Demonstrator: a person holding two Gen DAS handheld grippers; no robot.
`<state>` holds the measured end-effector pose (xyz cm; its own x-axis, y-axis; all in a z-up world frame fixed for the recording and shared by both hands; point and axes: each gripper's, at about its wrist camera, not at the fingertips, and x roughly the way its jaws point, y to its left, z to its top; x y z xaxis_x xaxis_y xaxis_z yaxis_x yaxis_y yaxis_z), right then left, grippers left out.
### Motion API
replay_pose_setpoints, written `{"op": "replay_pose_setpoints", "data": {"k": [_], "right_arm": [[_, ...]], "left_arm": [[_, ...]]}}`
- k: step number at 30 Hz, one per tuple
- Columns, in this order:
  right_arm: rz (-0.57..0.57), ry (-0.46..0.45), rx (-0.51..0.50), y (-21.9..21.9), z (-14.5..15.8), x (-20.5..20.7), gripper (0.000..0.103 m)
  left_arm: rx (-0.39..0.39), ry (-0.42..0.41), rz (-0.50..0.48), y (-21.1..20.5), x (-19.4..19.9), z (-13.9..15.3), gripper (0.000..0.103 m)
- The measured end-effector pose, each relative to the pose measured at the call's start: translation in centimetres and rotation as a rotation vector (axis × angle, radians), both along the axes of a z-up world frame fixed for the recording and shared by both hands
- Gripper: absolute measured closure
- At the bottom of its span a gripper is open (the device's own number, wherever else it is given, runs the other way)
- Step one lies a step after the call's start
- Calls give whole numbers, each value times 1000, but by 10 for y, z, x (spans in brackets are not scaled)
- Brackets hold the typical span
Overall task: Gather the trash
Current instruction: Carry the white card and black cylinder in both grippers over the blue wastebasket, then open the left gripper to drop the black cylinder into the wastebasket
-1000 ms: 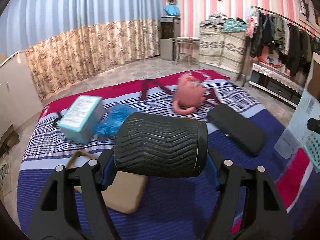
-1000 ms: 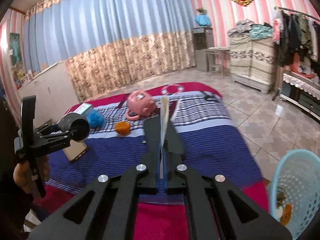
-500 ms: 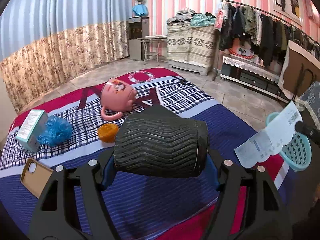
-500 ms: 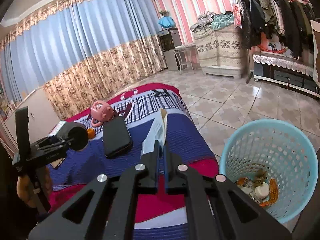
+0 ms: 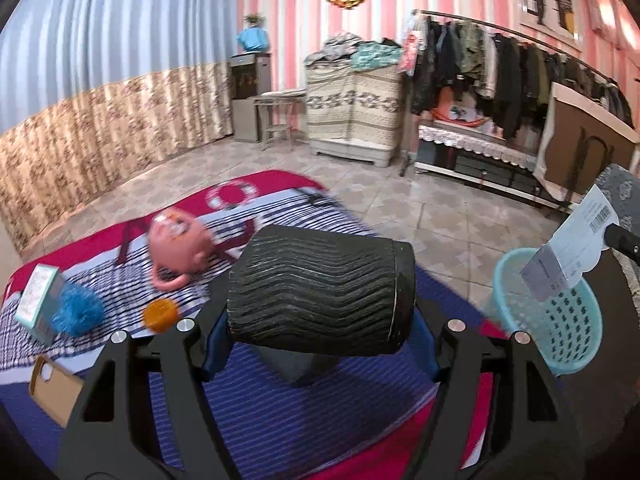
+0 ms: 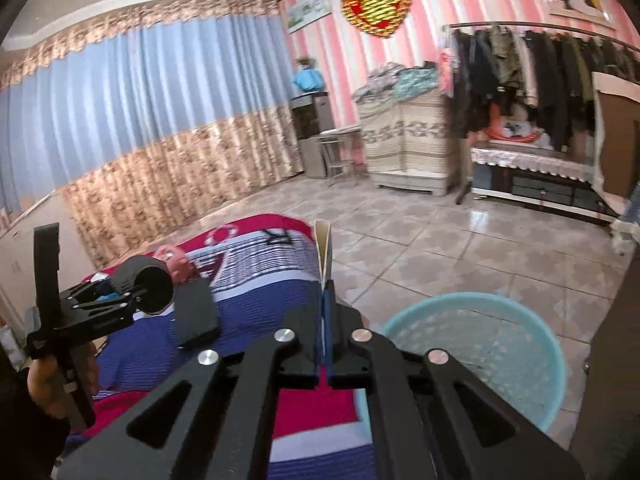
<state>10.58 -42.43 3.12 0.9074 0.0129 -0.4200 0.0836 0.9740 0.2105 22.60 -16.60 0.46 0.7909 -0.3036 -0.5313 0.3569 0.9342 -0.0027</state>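
Left gripper (image 5: pixel 320 312) has its jaws clamped on a black ribbed cup (image 5: pixel 322 288), lying sideways between the pads, held above the striped bed cover (image 5: pixel 320 420). Right gripper (image 6: pixel 324 300) has its jaws pressed together on a thin paper slip (image 6: pixel 323 248), seen edge-on in its own view; the left wrist view shows the same slip as a printed receipt with a barcode (image 5: pixel 568 248) hanging above the rim of the light blue mesh trash basket (image 5: pixel 560 320). Basket sits on the tiled floor just beside the bed corner; in the right wrist view it is low right (image 6: pixel 480 336), contents blurred, can't make them out.

Judged stage: both pieces of trash in hand, carry to the basket, release not yet done.

Risks:
- Receipt is light and floppy; if let go off-centre it could drift and land on the floor or bed instead.
- Cup is wide and held across its ribbed side; opening too early near the bed edge could drop it onto the cover, and it may roll.
- Both grippers heading for one basket mouth: possible clash, or a knock that tips the light basket.

Pink piggy bank (image 5: pixel 178 244), orange lid (image 5: pixel 160 314), blue scrubber (image 5: pixel 78 312) and a box (image 5: pixel 36 304) lie on the bed.
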Motion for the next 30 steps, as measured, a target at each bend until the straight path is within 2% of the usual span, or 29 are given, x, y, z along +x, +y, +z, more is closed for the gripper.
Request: {"op": "replay_pose_setpoints", "data": {"k": [5, 12, 18, 26, 27, 29, 30], "right_arm": [[-90, 16, 5, -38, -7, -18, 102], [-188, 60, 19, -87, -32, -39, 102], [-220, 79, 59, -111, -53, -43, 102], [-247, 86, 85, -126, -65, -44, 102], [-250, 87, 86, -128, -65, -44, 102], [-252, 89, 88, -128, -66, -44, 102], [-254, 91, 89, -129, -67, -45, 102]], "left_arm": [[-11, -8, -91, -55, -5, 1, 33], [-6, 7, -201, -124, -15, -19, 33], [26, 26, -319, -187, -31, -41, 33], [59, 25, -412, -239, -35, -56, 33], [53, 30, -422, -243, -35, -56, 31], [57, 24, -424, -246, -33, -55, 20], [57, 17, -417, -246, -33, -54, 10]]}}
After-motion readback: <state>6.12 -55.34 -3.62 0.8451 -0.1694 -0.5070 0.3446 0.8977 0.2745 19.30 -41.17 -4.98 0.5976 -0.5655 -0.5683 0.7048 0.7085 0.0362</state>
